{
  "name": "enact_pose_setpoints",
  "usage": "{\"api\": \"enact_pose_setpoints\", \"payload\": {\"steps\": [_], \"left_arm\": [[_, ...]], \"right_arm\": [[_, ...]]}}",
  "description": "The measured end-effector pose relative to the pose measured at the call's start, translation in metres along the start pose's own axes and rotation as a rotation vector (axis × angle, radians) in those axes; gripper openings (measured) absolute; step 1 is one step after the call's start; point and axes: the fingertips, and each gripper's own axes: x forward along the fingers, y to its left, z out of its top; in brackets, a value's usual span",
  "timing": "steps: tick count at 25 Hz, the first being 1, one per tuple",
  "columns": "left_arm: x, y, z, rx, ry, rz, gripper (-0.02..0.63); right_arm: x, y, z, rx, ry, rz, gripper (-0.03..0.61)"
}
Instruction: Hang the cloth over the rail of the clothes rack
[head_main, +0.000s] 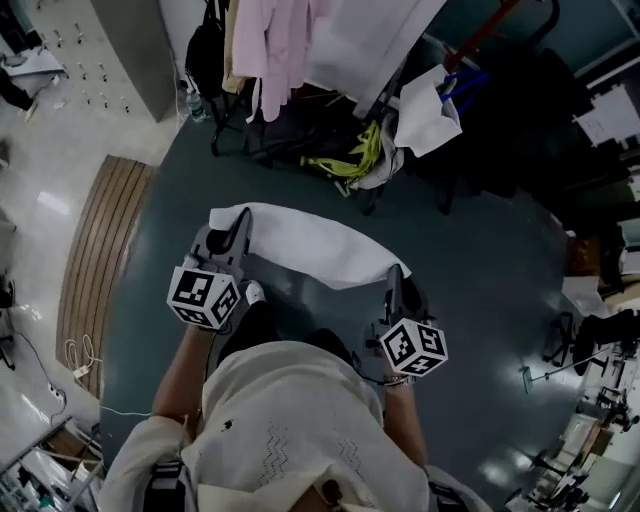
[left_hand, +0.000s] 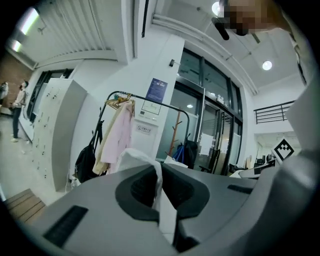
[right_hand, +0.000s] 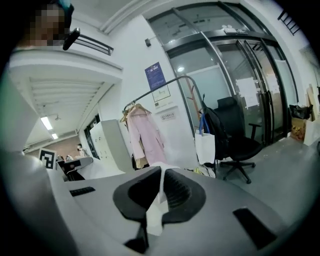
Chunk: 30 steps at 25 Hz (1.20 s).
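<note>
Past the person's shirt (head_main: 290, 420), left gripper (head_main: 240, 228) and right gripper (head_main: 395, 278) each clamp an end of the cloth (head_main: 310, 245), spreading it wide to drape over the far clothes rack (left_hand: 150, 101).

**A:** What is the person wearing?

**B:** A loose cream top (head_main: 290, 430), filling the lower middle of the head view. It has faint zigzag stitching across it and one small dark spot towards the left. A wide sleeve (head_main: 135, 462) of the same cream shows at the lower left.

**A:** And the tools?

**B:** The left hand-held gripper (head_main: 241, 222) and the right hand-held gripper (head_main: 395, 280) have pale grey moulded shells with dark jaws. Each carries a cube with black-and-white square markers, the left cube (head_main: 205, 297) and the right cube (head_main: 413, 347). Up close, each shell has a black scooped recess around the jaws and dark rectangular slots on either side.
</note>
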Motion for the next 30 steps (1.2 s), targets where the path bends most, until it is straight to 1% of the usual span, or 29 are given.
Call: {"api": "enact_pose_setpoints", "payload": {"steps": [2,6,10,14,17,19,21,25,28,30], "left_arm": [[0.029,0.021,0.018,0.008,-0.011,-0.052,0.021],[0.070,0.052,0.028,-0.022,0.002,-0.080,0.020],[0.116,0.057,0.027,-0.034,0.032,-0.139,0.020],[0.155,0.053,0.015,-0.017,0.065,-0.158,0.021],[0.184,0.060,0.012,-0.012,0.086,-0.142,0.021],[0.214,0.070,0.014,0.002,0.107,-0.120,0.020],[0.250,0.082,0.020,0.027,0.131,-0.088,0.021],[0.335,0.098,0.050,0.072,0.139,-0.037,0.021],[0.389,0.099,0.071,0.116,0.133,-0.004,0.020],[0.417,0.102,0.081,0.113,0.119,0.012,0.020]], "right_arm": [[0.018,0.005,0.011,0.006,-0.029,-0.049,0.021],[0.042,0.004,0.021,0.028,-0.038,-0.103,0.021],[0.061,-0.010,0.037,0.034,-0.059,-0.169,0.021],[0.092,-0.041,0.046,0.049,-0.053,-0.195,0.021],[0.132,-0.066,0.056,0.081,-0.051,-0.184,0.021],[0.172,-0.083,0.067,0.102,-0.047,-0.165,0.021],[0.218,-0.097,0.082,0.103,-0.038,-0.137,0.021],[0.307,-0.122,0.128,0.070,-0.031,-0.078,0.021],[0.352,-0.141,0.168,0.070,-0.042,-0.032,0.021],[0.376,-0.156,0.193,0.068,-0.052,-0.016,0.021]]}}
